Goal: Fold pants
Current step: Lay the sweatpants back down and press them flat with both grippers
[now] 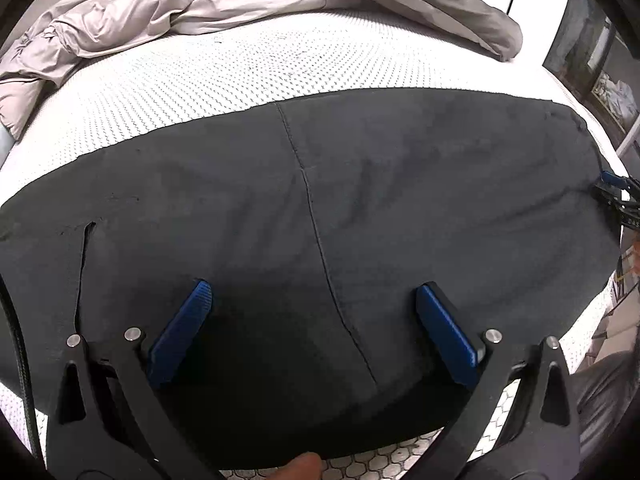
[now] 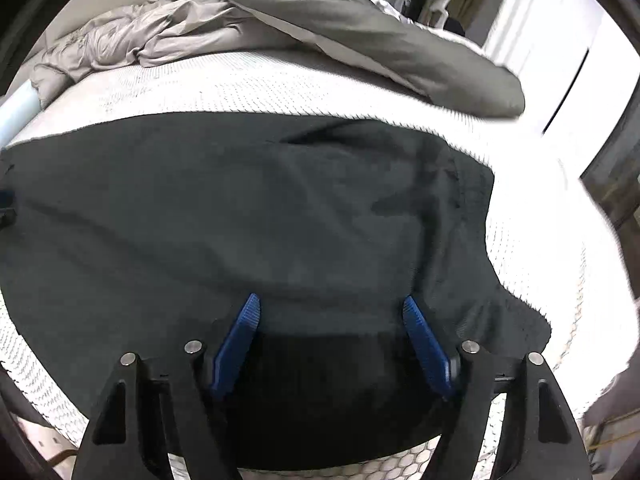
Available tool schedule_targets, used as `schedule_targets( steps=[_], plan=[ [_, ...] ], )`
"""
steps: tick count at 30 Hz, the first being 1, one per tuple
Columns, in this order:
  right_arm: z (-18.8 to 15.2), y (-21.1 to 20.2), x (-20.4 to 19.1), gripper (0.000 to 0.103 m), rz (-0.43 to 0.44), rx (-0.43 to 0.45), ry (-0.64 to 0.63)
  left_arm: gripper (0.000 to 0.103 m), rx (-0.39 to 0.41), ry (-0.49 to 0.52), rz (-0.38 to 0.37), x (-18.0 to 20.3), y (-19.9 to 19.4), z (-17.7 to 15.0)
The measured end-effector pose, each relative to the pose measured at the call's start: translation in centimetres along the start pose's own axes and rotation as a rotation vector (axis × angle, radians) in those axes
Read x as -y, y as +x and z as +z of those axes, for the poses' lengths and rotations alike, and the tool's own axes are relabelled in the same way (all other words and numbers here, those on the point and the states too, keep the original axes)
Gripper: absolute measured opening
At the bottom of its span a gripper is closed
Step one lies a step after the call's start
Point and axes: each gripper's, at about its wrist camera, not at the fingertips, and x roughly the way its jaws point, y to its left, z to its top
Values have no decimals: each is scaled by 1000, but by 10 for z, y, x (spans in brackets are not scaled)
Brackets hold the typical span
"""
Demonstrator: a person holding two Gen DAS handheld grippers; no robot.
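The dark pants (image 1: 320, 220) lie spread flat across the near part of a bed, on its white dotted mattress (image 1: 240, 64), reaching almost to the near edge. A crumpled beige-grey duvet (image 1: 140, 12) is bunched at the far side, well apart from the pants.

The left wrist view shows a long stitched seam (image 1: 312, 208) running from the far edge of the cloth toward the camera, and a narrow slit (image 1: 84, 264) near the left border; neither appears in the right wrist view. It also catches the right gripper (image 1: 618, 194) at the pants' right edge, small and partly cut off. The left gripper (image 1: 314, 304) hangs over the cloth with its jaws spread wide, blue pads (image 1: 180, 336) clear of the fabric, nothing pinched.

The right wrist view, slightly blurred, shows the pants' right end instead: an uneven edge and a flap (image 2: 516, 316) lying out onto the mattress, plus a dark fold (image 2: 316, 134) near the far edge. The right gripper (image 2: 332, 312) hangs above the cloth, jaws wide apart and gripping nothing.
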Motion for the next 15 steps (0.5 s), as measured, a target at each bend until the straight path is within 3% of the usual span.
schedule_targets(
  steps=[3, 5, 7, 9, 12, 15],
  plan=[
    [13, -12, -23, 82, 141, 74, 35, 102, 51, -44, -81, 5, -16, 8],
    [30, -8, -48, 83, 184, 86, 42, 102, 70, -43, -126, 16, -20, 15],
    [36, -5, -63, 83, 233, 91, 49, 102, 51, -13, -115, 29, -12, 21],
    [47, 10, -83, 83, 277, 41, 44, 102, 14, 13, -89, 42, 2, 24],
    [58, 28, -111, 83, 264, -20, -36, 102, -23, 51, -33, 46, 18, 22],
    [55, 39, -115, 84, 130, -28, -130, 102, -17, 45, -18, 34, 16, 18]
  ],
)
